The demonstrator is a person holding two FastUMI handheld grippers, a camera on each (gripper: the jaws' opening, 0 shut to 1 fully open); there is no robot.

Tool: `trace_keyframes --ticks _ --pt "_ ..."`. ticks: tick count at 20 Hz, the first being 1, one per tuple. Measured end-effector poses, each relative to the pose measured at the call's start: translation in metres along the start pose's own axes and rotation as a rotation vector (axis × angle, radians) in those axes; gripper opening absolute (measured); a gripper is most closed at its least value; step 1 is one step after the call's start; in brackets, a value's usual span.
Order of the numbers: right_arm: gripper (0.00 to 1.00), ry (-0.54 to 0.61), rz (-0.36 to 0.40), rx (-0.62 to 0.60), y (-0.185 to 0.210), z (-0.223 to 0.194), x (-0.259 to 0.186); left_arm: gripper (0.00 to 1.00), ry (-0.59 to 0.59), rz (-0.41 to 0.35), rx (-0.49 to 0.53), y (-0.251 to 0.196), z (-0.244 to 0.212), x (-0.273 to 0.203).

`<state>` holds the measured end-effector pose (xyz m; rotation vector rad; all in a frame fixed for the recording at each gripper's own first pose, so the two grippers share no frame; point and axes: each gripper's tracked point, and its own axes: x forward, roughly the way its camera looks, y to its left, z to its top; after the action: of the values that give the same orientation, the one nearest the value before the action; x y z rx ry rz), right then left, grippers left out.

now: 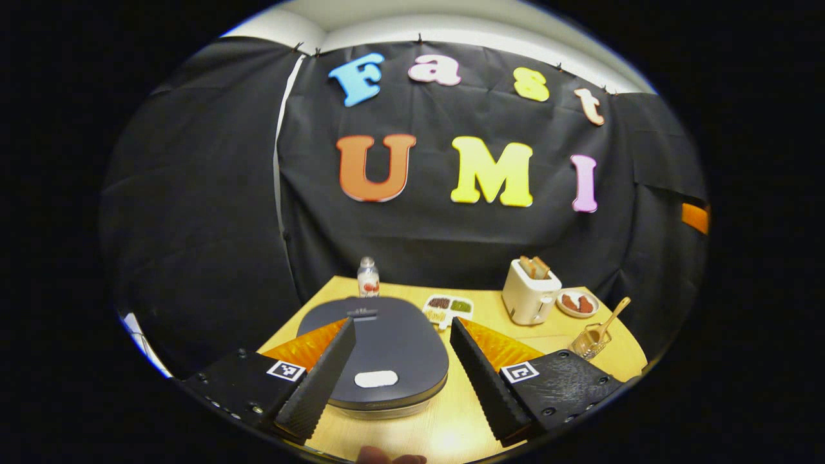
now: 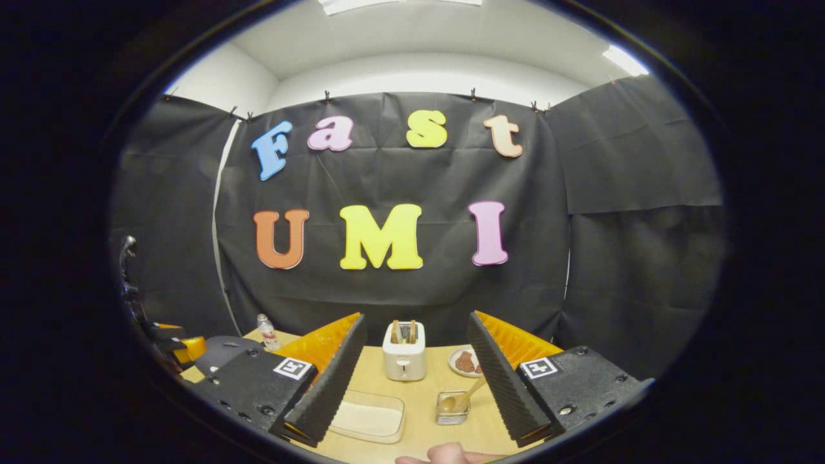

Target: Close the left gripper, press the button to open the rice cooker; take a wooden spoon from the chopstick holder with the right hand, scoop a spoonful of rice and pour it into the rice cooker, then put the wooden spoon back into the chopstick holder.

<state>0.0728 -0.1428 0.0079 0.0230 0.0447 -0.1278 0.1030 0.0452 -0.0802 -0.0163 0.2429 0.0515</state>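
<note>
A pale wooden bench [image 1: 451,422] carries it all: the dark rice cooker [image 1: 380,357], lid down, sits at the near left, a small bottle [image 1: 368,277] just behind it. A little sectioned tray [image 1: 448,309] lies mid-bench, a white toaster [image 1: 530,293] with bread stands beyond, a plate [image 1: 577,303] beside it. Nearer, the wire chopstick holder [image 1: 590,341] has the wooden spoon [image 1: 611,317] leaning in it. A shallow rice dish [image 2: 367,417] lies at the front.

Staged recording booth, not a real kitchen: black cloth wall [image 2: 399,290] clipped up under a white ceiling [image 2: 419,38], one wooden table [image 1: 567,341] set with kitchen props: rice cooker [image 1: 380,354], toaster [image 1: 530,293], water bottle [image 1: 368,277], plate of food [image 1: 577,303] along the far edge.
</note>
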Motion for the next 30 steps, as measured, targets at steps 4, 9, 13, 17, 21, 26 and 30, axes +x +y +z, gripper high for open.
trace_keyframes --ticks 4,9,13,17,21,26,30 --pt "1.00 -0.028 -0.016 -0.008 0.017 0.010 -0.023 0.95 -0.121 -0.071 0.026 -0.019 0.048 -0.037" --pt "1.00 -0.042 -0.023 -0.001 0.026 0.017 -0.058 0.95 -0.212 -0.148 0.012 -0.047 0.082 -0.081" --pt "1.00 -0.042 -0.024 0.049 0.023 0.011 -0.074 0.94 -0.239 -0.164 0.011 -0.070 0.088 -0.105" --pt "0.99 -0.027 0.014 0.035 0.013 0.000 -0.086 0.94 -0.228 -0.173 -0.006 -0.099 0.087 -0.125" --pt "0.99 -0.029 0.051 0.021 -0.004 -0.006 -0.105 0.94 -0.249 -0.165 -0.016 -0.122 0.090 -0.145" --pt "1.00 -0.024 0.062 0.039 -0.020 -0.011 -0.120 0.95 -0.267 -0.169 0.009 -0.141 0.090 -0.164" --pt "0.99 -0.043 0.037 0.050 -0.023 -0.004 -0.130 0.95 -0.257 -0.192 -0.001 -0.148 0.091 -0.170"
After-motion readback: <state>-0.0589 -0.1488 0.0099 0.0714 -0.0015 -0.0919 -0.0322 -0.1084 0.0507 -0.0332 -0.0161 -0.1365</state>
